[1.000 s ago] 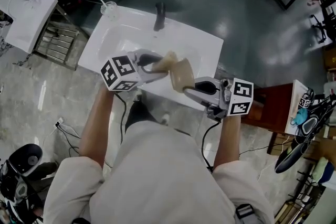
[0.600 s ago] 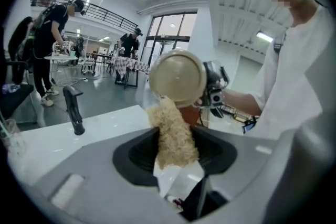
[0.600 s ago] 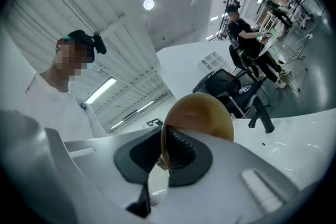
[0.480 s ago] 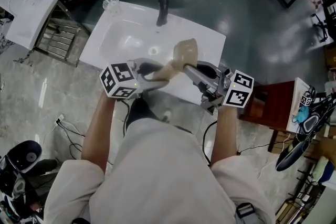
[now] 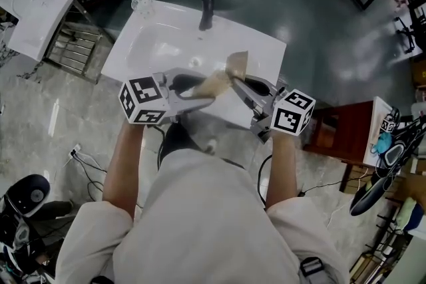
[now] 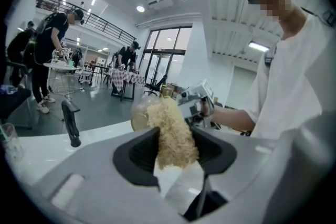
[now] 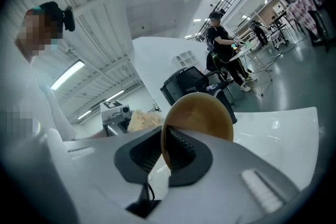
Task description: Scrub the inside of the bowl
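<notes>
The scrubbing is best done with the bowl (image 7: 202,115) kept steady over the sink (image 5: 153,36), so any drips fall into the basin, while the loofah scrubber (image 6: 170,134) does the travelling. I'd press its free end against the inner wall and sweep in circles from the bottom out to the rim. The bowl can then be turned a little at a time, so that the patch under the jaws gets cleaned too. The force should stay modest, because the bowl is held only by a thin pinch at its edge and a hard shove could lever it loose.

The left gripper (image 6: 173,157) has its jaws clamped on the lower part of the scrubber, whose fibrous beige end sticks out toward the bowl. The right gripper (image 7: 165,152) has its jaws nearly together, nipping the bowl's wall at the rim.

The bowl is a small, round, tan-brown one, smooth and plain. It is held up on edge in the air above the near side of the white sink, in front of the dark faucet (image 5: 206,12). The scrubber's tip meets it, though I can't quite tell from here whether it is already rubbing the inside.
</notes>
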### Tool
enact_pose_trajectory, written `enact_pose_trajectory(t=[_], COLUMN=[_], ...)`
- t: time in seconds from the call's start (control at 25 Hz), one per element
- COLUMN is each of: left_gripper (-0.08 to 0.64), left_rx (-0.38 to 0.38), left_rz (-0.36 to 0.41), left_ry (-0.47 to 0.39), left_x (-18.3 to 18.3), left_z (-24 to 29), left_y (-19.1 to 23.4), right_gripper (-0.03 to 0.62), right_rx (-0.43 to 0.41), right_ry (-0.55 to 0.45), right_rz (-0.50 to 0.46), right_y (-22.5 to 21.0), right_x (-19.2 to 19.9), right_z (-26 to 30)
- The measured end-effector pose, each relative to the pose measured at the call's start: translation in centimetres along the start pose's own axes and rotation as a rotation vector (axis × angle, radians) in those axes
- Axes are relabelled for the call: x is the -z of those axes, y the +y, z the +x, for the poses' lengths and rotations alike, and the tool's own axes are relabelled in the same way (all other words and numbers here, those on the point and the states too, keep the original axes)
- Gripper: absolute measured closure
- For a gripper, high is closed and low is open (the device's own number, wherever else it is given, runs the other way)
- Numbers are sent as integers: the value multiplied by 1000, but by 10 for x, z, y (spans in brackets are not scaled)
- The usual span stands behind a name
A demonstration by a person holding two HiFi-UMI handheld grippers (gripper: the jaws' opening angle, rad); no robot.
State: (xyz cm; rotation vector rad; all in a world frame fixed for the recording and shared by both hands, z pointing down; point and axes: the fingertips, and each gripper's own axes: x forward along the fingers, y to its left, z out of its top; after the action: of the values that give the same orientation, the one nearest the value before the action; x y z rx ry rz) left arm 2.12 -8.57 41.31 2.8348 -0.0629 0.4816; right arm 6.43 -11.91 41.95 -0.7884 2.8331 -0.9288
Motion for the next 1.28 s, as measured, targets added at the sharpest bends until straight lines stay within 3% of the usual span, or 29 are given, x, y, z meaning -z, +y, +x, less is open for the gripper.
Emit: enact_pose_trajectory(t=[0.24,0.36,0.72,0.92,1.08,1.28], left_gripper=[376,376,376,377,380,380], left_rx=[-24,-29,12,17,40,71], left_rz=[114,143,128,72,21,17], left_ry=[55,81,153,172,149,118], left_x=[-16,-21,4,31,45,43], left_z=[3,6,13,18,28,30], left_y=[8,15,27,25,12,-4], right_gripper=[578,577,568,578,578,578], right_rx=[-58,-106,-325,-426,-387,-231], right_ry=[178,215,126,-23,-103,-124], right_rz=[-113,-154,-158,-117,-119,-119], right_y=[24,36,74,87,78,45], right_x=[36,42,33,9,-11,-20], right_z=[3,-2,-34,-42,-34,-18])
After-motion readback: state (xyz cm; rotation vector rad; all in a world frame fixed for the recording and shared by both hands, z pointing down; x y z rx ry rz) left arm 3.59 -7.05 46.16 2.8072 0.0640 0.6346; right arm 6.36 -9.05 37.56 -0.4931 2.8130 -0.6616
